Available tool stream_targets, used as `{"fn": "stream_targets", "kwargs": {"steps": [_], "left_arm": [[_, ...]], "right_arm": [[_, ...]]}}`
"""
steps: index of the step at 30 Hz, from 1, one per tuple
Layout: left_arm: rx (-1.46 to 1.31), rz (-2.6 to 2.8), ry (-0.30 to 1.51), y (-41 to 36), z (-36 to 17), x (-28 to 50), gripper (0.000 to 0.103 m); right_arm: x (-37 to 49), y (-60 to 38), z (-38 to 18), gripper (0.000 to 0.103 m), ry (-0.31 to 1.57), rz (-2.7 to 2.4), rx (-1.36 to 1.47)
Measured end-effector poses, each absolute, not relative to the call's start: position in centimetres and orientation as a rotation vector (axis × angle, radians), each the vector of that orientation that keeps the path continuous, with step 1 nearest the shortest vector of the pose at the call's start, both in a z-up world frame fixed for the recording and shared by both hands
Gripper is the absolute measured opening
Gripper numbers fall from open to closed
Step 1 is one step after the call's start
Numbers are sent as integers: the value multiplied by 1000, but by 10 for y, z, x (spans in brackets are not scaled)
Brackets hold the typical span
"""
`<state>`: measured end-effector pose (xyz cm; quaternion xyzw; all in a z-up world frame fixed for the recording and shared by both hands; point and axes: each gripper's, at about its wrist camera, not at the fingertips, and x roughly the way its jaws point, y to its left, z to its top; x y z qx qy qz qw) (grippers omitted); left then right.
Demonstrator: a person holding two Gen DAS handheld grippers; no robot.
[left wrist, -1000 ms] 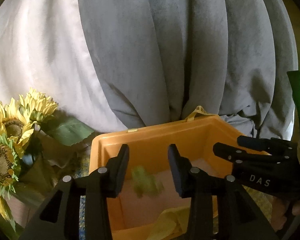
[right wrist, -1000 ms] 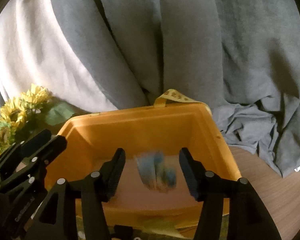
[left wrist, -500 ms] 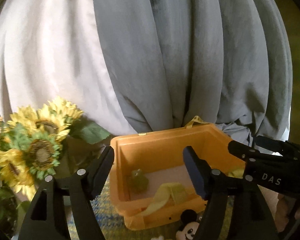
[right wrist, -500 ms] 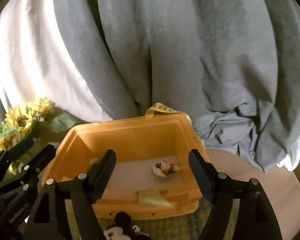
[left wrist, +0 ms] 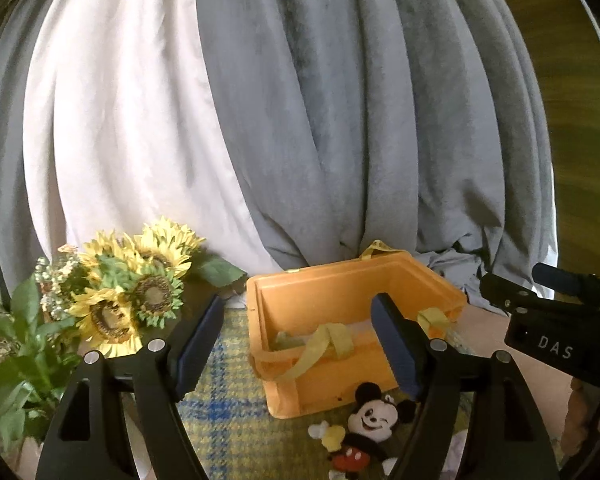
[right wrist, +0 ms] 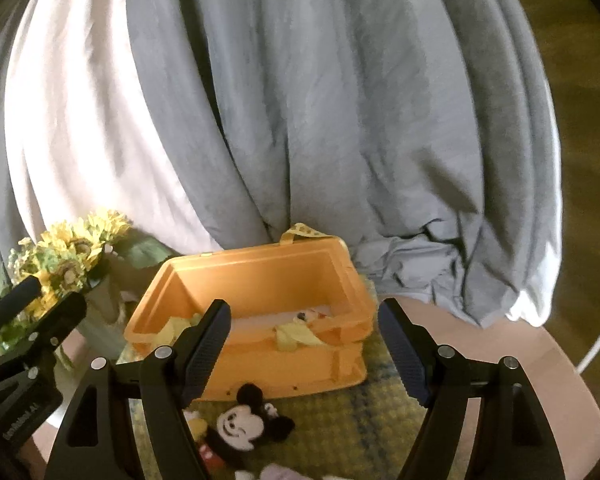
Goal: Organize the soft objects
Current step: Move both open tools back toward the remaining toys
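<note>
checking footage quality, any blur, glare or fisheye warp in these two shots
Left wrist view: strong fisheye bowing of the curtain, black vignette corners, green glow at the right edge, Mickey plush fairly sharp. Right wrist view: softer overall, the curtain's pale part looks washed out, orange bin dim, plush slightly blurred.

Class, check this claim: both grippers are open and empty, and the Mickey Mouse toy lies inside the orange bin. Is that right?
Not quite. The Mickey Mouse toy lies outside the orange bin, on the mat in front of it, as the left wrist view shows. The left gripper and right gripper are open and empty.
</note>
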<state>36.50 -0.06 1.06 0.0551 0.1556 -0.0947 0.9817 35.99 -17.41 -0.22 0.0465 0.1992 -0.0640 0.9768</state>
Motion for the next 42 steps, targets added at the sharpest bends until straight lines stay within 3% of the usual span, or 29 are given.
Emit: {"fn": "stream_targets", "kwargs": {"steps": [18, 42], "left_arm": [[143, -165, 363, 15, -5, 290, 76], [207, -226, 559, 15, -75, 272, 76]], "right_arm": [[281, -163, -19, 77, 433, -181, 112], [262, -166, -94, 77, 631, -238, 184]]}}
